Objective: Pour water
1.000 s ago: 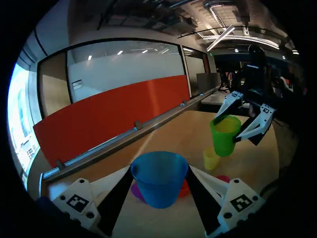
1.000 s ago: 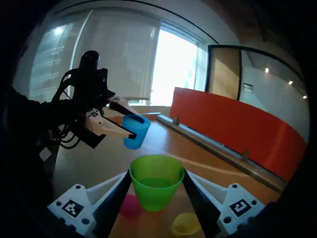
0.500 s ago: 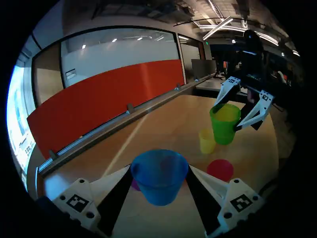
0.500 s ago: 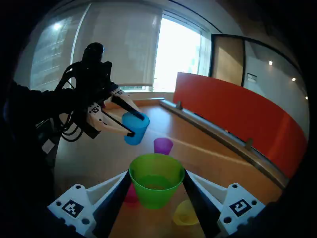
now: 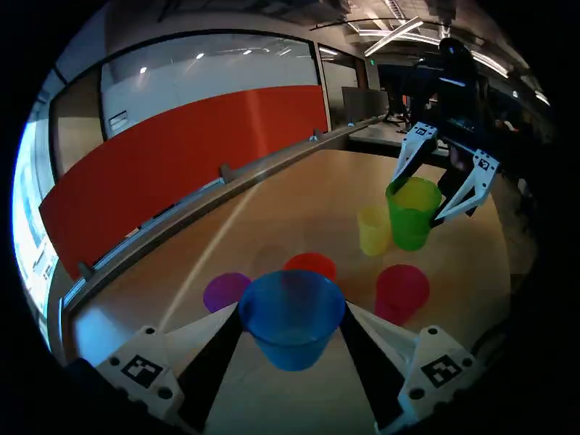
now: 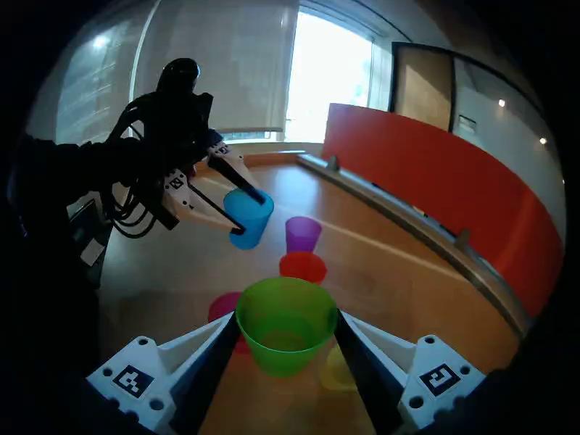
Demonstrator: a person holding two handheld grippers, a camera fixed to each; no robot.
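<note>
Left tongs [image 5: 292, 313]: clamped on blue cup [image 5: 292, 332], one finger pressing each side, rim up and near level; right tongs [image 6: 286, 320]: clamped the same way on green cup [image 6: 285, 333], upright; both cups held clear above the table [image 5: 290, 203], well apart from each other; looks like a little liquid low in the green cup, level hard to read.

Below and between, standing open-mouthed on the table: purple cup [image 5: 225, 290], orange-red cup [image 5: 310, 264], magenta cup [image 5: 401, 288], yellow cup [image 5: 374, 230], the last close under the green.

Risks, as judged: spill onto the table or into a wrong cup if tipped before the rims line up; slip from flexing of the thin plastic walls under squeeze; knock-over of the standing cups if lowered without looking; overshoot of the receiving mouth if poured fast.
</note>
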